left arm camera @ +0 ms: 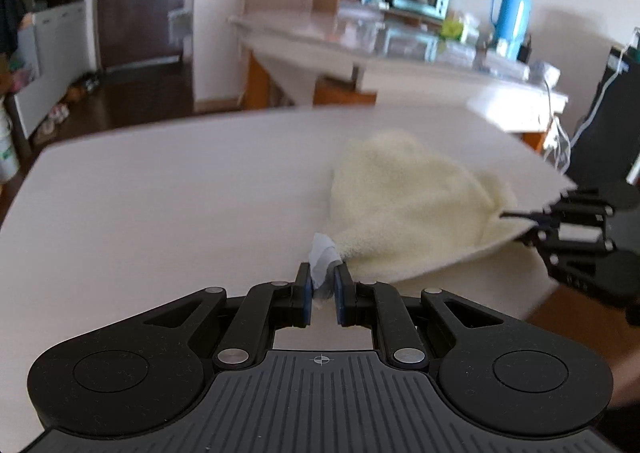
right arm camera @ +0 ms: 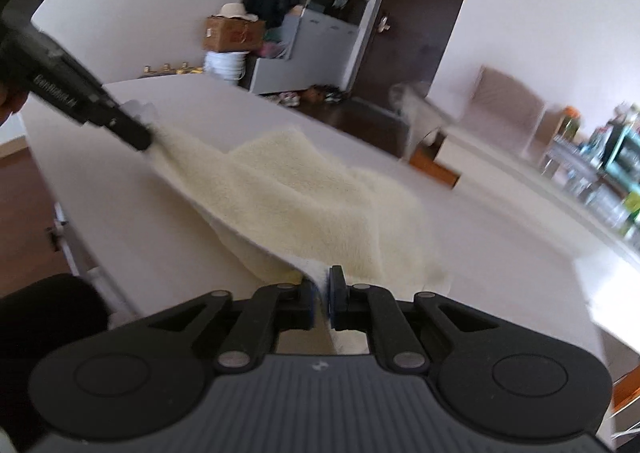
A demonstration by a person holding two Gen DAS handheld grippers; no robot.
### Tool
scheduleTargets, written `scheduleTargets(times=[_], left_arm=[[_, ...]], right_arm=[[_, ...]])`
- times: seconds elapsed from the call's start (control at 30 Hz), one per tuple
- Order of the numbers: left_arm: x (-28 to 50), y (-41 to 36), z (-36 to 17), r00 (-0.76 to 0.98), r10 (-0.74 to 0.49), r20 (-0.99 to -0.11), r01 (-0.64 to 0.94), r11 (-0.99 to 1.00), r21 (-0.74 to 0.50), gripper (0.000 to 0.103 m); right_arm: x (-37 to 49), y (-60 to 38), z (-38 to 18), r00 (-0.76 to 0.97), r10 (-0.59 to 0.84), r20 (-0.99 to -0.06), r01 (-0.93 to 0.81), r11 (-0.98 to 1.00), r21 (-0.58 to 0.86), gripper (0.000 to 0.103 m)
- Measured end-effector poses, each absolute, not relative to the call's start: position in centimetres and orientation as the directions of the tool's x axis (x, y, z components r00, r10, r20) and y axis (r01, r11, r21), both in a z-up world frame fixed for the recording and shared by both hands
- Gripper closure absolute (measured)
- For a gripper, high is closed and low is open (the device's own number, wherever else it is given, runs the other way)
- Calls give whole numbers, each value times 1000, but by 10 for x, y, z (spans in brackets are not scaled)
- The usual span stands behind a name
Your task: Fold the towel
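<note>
Two corners of cream towel (left arm camera: pixel 404 205) pinched, left gripper (left arm camera: pixel 322 285) clenched on one, right gripper (right arm camera: pixel 320 293) on other, cloth stretched between over table (left arm camera: pixel 160 193)

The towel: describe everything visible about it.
The towel is cream-yellow, fluffy terry cloth with a white hem and a grey-white tag at one corner. It is bunched, partly lifted off the white table, its far part resting there. The left gripper pinches the tag corner, and the right gripper clamps another edge, jaws closed.
</note>
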State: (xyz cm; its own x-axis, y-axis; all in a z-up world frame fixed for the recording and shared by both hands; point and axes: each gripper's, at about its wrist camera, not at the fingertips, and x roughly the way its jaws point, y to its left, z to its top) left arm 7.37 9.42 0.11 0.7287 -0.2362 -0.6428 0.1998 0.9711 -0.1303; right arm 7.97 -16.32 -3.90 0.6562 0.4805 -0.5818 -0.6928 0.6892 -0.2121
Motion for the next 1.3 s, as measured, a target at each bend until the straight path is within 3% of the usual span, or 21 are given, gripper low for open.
scheduleTargets(times=[0.07, 0.1, 0.13, 0.23, 0.27, 0.5, 0.8, 1.07, 1.1, 1.13, 1.17, 1.3], left_arm=[[69, 97, 1, 720, -255, -645, 217, 966, -140, 91], [67, 99, 2, 716, -265, -646, 226, 963, -144, 90], [65, 100, 2, 711, -274, -647, 235, 961, -149, 87], [58, 105, 3, 698, -303, -650, 261, 952, -163, 64], [56, 106, 3, 693, -312, -650, 269, 948, -168, 62], [91, 104, 27, 750, -243, -615, 263, 963, -59, 61], [181, 45, 19, 711, -289, -641, 437, 896, 82, 61], [224, 5, -13, 588, -344, -732, 638, 753, 158, 65], [223, 6, -16, 585, -344, -735, 642, 750, 159, 69], [222, 7, -18, 582, -343, -737, 643, 749, 159, 84], [221, 8, -20, 580, -342, -740, 644, 748, 159, 93], [211, 17, -16, 620, -344, -705, 617, 769, 166, 97]], right_arm=[[73, -167, -38, 632, 507, -586, -708, 685, -171, 66], [71, -171, -36, 617, 524, -587, -717, 682, -144, 62], [71, -174, -33, 603, 541, -586, -723, 681, -115, 60], [72, -187, -18, 559, 608, -564, -743, 670, -15, 58], [76, -191, -14, 558, 621, -551, -743, 670, 3, 57], [104, -204, 6, 628, 634, -452, -683, 727, 71, 49], [172, -191, -12, 725, 498, -477, -583, 812, -38, 50], [196, -187, -32, 688, 505, -521, -596, 803, -10, 50], [199, -186, -32, 684, 508, -523, -601, 799, -9, 49], [201, -184, -33, 680, 512, -524, -605, 796, -8, 50], [204, -183, -33, 677, 515, -526, -610, 793, -7, 50], [214, -176, -36, 660, 528, -535, -628, 779, -6, 56]])
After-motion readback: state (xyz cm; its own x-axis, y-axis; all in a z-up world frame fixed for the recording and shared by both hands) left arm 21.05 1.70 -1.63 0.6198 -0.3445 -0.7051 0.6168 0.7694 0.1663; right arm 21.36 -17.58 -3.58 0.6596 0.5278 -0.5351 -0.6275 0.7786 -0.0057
